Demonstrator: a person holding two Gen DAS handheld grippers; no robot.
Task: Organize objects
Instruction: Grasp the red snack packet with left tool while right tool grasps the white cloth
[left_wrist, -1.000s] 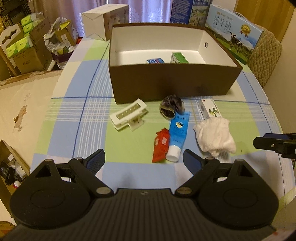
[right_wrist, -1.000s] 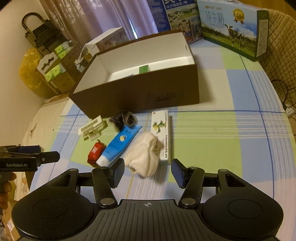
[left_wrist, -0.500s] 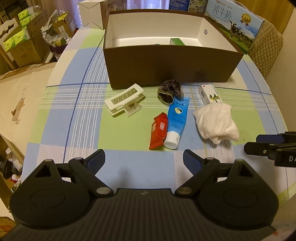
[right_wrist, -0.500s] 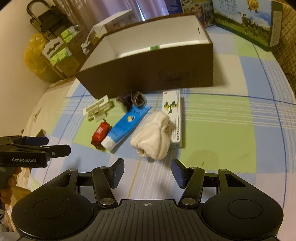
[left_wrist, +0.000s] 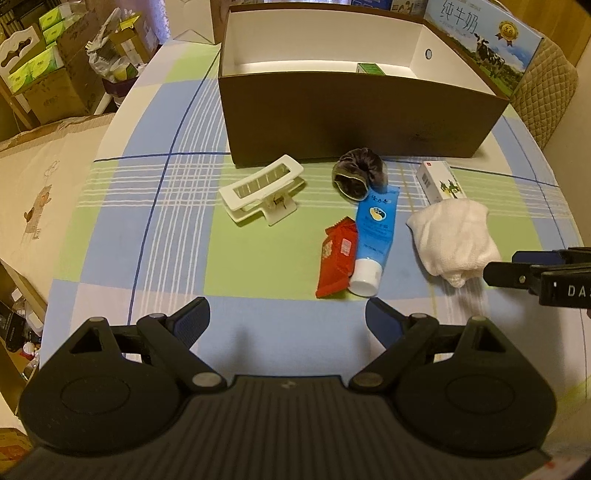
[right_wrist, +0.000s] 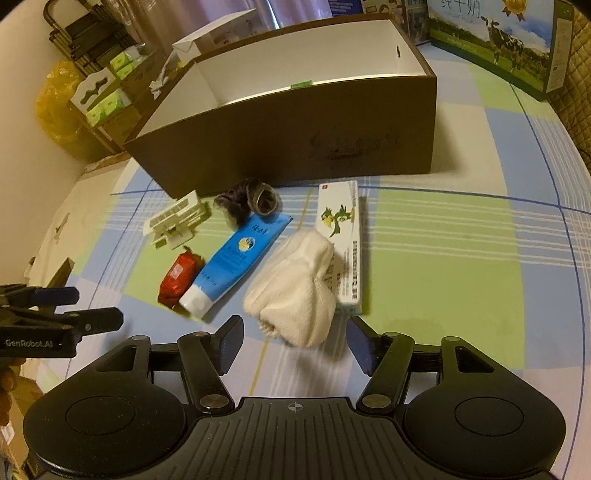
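Observation:
A white rolled cloth lies on the checked tablecloth, partly over a small white carton. My right gripper hovers at the cloth's near end, which reaches between the fingertips. Its jaws are opening and the pads do not touch the cloth. Left of the cloth lie a blue tube, a red packet, a dark scrunchie and a white hair clip. My left gripper stands open and empty, just short of the red packet and tube. Behind them stands the open brown box.
A green item lies inside the box. A milk gift carton stands behind it at the back right, beside a quilted chair back. Cardboard boxes crowd the floor beyond the table's left edge.
Both grippers have sunk closer to the table and its objects. The right gripper's jaws have widened and its fingertips now flank the cloth's near end.

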